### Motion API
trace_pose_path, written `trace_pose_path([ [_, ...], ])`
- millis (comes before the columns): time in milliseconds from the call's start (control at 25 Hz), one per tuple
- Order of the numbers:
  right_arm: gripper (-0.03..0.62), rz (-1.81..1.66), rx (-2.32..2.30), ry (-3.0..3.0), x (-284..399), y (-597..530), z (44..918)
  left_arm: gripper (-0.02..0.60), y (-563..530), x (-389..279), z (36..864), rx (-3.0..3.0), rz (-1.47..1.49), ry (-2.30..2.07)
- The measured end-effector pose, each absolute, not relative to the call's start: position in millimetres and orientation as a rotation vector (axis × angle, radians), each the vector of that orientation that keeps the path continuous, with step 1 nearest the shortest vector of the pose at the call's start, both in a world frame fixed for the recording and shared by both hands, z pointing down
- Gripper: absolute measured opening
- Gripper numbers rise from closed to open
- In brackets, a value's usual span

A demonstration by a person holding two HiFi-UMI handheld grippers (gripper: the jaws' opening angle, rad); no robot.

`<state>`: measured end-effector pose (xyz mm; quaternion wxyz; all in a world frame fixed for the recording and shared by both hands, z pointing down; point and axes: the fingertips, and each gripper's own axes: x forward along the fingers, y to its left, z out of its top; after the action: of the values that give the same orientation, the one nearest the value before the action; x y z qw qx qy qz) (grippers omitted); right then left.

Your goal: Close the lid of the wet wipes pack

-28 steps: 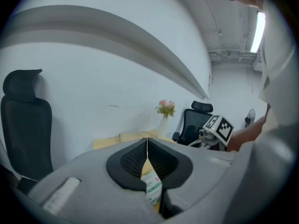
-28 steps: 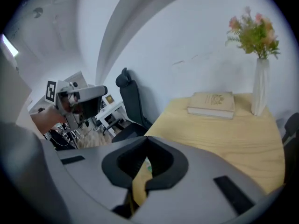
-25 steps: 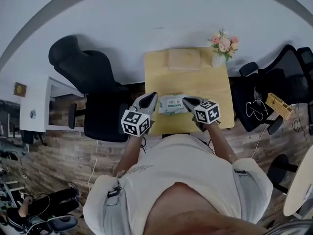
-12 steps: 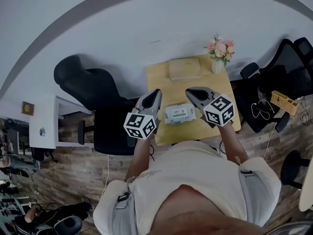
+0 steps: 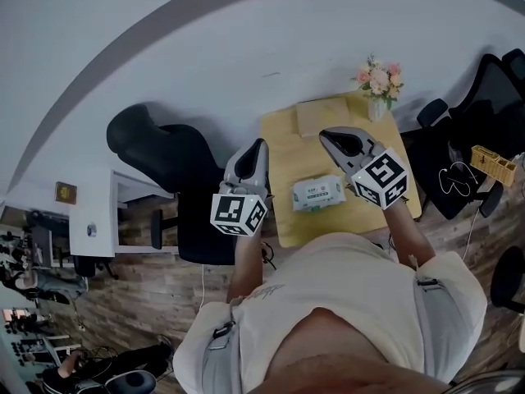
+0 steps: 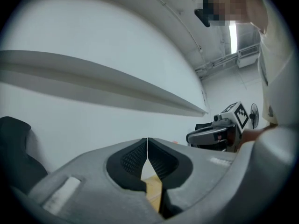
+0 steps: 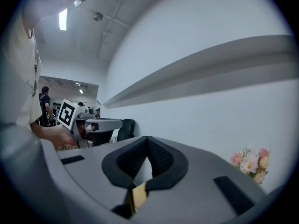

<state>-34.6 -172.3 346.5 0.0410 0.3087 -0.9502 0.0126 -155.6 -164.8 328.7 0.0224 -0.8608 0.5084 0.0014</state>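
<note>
Wet wipes pack (image 5: 318, 194) on yellow table (image 5: 287, 213) by white wall (image 5: 246, 39); left gripper (image 5: 261, 144), right gripper (image 5: 327, 135) both closed.

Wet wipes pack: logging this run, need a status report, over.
Left gripper shut, empty; right gripper shut, empty. Wet wipes pack flat on table, untouched; lid state unreadable. Box and flowers at far edge, clear of pack.
</note>
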Motion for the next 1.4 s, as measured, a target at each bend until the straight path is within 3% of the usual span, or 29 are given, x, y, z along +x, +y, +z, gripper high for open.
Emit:
trace_pose_path([
  [320,0.002,-0.127,1.118,-2.955,-14,-174,310,0.017,-170,-153,326,-2.646,0.0,1.577],
  [1400,0.002,0.025,1.019,-2.897,-19,-158,352,0.017,-159,-143,354,-2.749,-0.011,1.565],
])
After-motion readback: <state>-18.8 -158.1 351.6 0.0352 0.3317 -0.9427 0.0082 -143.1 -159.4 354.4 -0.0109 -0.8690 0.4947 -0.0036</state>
